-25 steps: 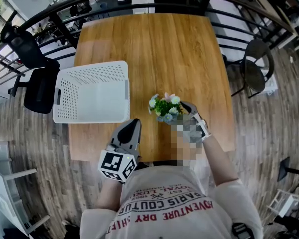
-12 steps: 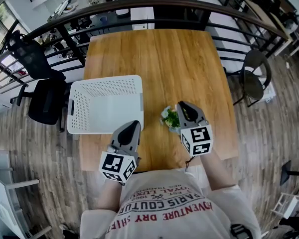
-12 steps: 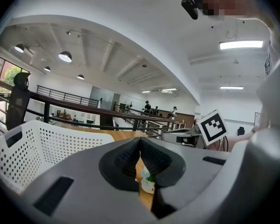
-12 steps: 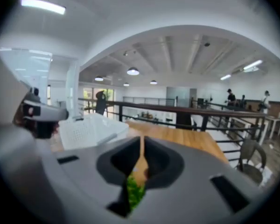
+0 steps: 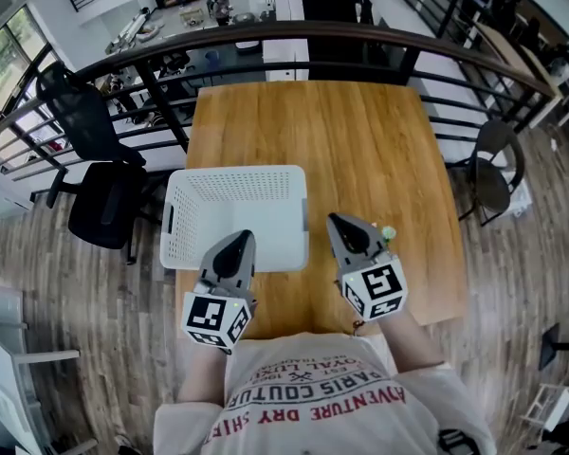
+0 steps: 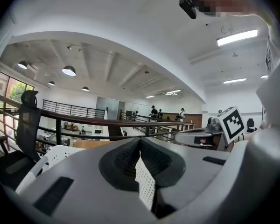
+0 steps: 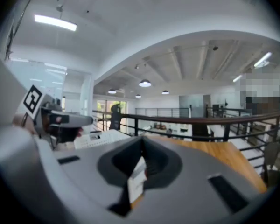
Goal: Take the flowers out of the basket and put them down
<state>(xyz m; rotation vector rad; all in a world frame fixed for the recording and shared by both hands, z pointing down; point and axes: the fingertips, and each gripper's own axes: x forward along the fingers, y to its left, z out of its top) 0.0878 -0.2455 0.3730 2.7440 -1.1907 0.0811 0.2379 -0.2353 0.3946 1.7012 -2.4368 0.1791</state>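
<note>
The white perforated basket [image 5: 235,214] stands on the wooden table [image 5: 351,140], and I see nothing inside it. Of the flowers [image 5: 388,233] only a small green and pale bit shows, on the table just right of my right gripper [image 5: 334,219]. That gripper is held over the table's near part, shut and empty; its own view shows the jaws meeting [image 7: 141,141] with nothing between them. My left gripper [image 5: 244,238] hovers at the basket's near rim, also shut and empty [image 6: 140,141]. Each gripper shows in the other's view, raised and pointing level across the table.
A dark metal railing [image 5: 266,44] curves round the table's far and side edges. A black office chair [image 5: 95,164] stands to the left and a dark round chair [image 5: 493,169] to the right. The table's near edge runs just under both grippers.
The right gripper drew back from the flowers and its jaws closed on nothing. The flowers, in plain sight on the table before, are now almost hidden beside it. The left gripper barely moved.
</note>
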